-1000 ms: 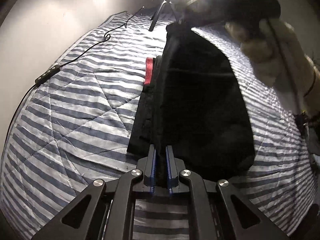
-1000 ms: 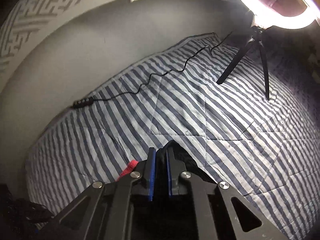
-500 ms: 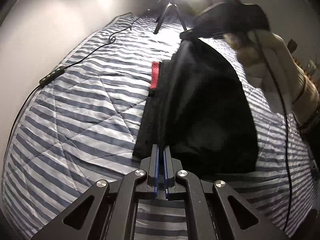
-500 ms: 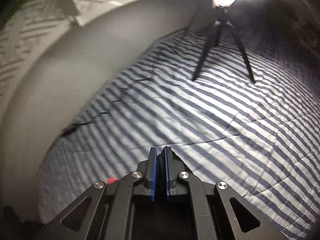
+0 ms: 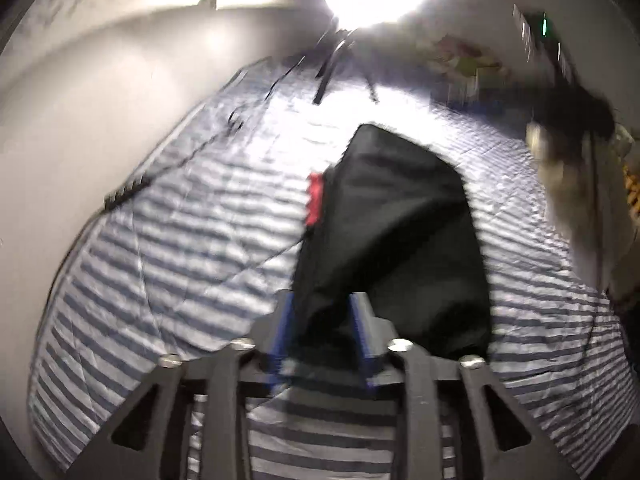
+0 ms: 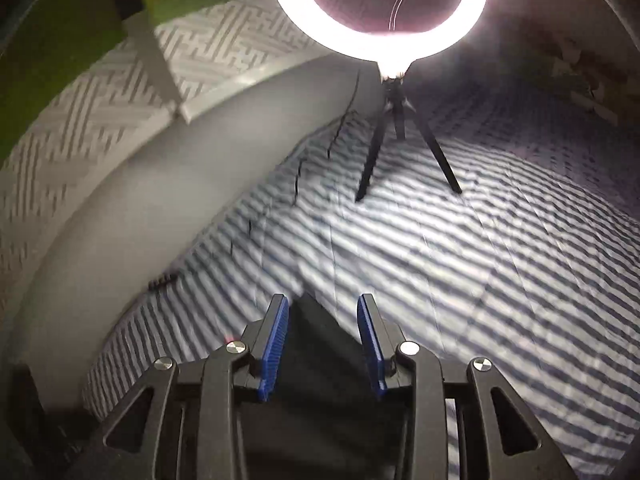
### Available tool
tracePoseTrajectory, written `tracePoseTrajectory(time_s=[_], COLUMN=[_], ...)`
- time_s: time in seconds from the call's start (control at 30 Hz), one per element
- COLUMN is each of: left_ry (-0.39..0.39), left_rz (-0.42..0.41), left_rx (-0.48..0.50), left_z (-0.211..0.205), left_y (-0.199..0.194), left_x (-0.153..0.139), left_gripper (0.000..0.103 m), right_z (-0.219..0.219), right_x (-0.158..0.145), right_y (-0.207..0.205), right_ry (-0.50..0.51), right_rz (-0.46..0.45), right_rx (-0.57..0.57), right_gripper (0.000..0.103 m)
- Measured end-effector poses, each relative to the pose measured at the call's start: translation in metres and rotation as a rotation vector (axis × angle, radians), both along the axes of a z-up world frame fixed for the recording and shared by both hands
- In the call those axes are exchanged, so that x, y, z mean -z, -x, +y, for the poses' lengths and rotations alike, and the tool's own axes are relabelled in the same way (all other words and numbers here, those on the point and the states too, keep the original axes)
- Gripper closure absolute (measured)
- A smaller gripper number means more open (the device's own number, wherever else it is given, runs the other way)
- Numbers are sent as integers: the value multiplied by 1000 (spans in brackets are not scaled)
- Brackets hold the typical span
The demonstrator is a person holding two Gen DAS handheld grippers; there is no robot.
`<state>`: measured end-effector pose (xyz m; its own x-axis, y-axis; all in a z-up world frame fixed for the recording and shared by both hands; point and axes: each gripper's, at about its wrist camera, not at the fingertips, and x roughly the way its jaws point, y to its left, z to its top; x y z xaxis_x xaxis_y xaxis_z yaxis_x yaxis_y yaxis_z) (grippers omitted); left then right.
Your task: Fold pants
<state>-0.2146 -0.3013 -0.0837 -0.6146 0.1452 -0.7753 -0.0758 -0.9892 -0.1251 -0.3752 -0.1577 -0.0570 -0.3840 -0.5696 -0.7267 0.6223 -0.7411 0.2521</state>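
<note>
Black pants [image 5: 396,232] lie folded on the striped quilt [image 5: 180,248], a red tag [image 5: 315,200] showing at their left edge. My left gripper [image 5: 325,308] stands open just above their near edge, cloth still between the blue pads but not pinched. In the right wrist view my right gripper [image 6: 323,312] is open too, with a corner of the pants [image 6: 316,332] lying loose between its fingers. The right gripper and the hand holding it [image 5: 560,152] appear blurred at the far right of the left wrist view.
A lit ring light on a small tripod [image 6: 396,128] stands at the far end of the quilt. A black cable with an inline remote [image 5: 128,192] runs along the left edge by the grey wall [image 5: 80,112]. Cluttered items sit beyond the bed at right.
Both grippers have opened and let go of the pants. The lifted layer has dropped flat onto the quilt, and both grippers have pulled up and back.
</note>
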Motion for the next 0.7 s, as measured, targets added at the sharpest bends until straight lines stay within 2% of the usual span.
tracePoseTrajectory(time_s=[0.1, 0.13, 0.17, 0.23, 0.3, 0.4, 0.43, 0.47, 0.57, 0.7], left_ry=[2, -31, -54, -68, 24, 162, 206, 234, 212, 176], left_rz=[63, 80, 68, 29, -16, -60, -65, -76, -85, -87], left_rx=[44, 83, 117, 214, 309, 375, 374, 361, 360, 347], left_z=[19, 31, 43, 76, 116, 148, 153, 154, 148, 140], left_y=[-6, -6, -3, 4, 8, 7, 7, 9, 9, 12], left_x=[-19, -23, -24, -16, 3, 32, 40, 48, 50, 46], left_gripper=[59, 57, 51, 50, 50, 58, 71, 78, 87, 90], right_z=[15, 18, 22, 37, 50, 62, 64, 65, 70, 97], right_x=[18, 25, 31, 44, 59, 77, 83, 86, 89, 92], right_y=[-27, -30, -28, -16, 2, 20, 25, 27, 29, 22], right_ry=[-78, -107, -126, -108, -66, 9, 20, 31, 73, 128], right_rz=[17, 19, 12, -55, -145, -282, -310, -327, -365, -363], right_rx=[-18, -6, 26, 111, 177, 199, 211, 215, 234, 294], right_gripper=[71, 71, 71, 71, 71, 71, 71, 71, 71, 70])
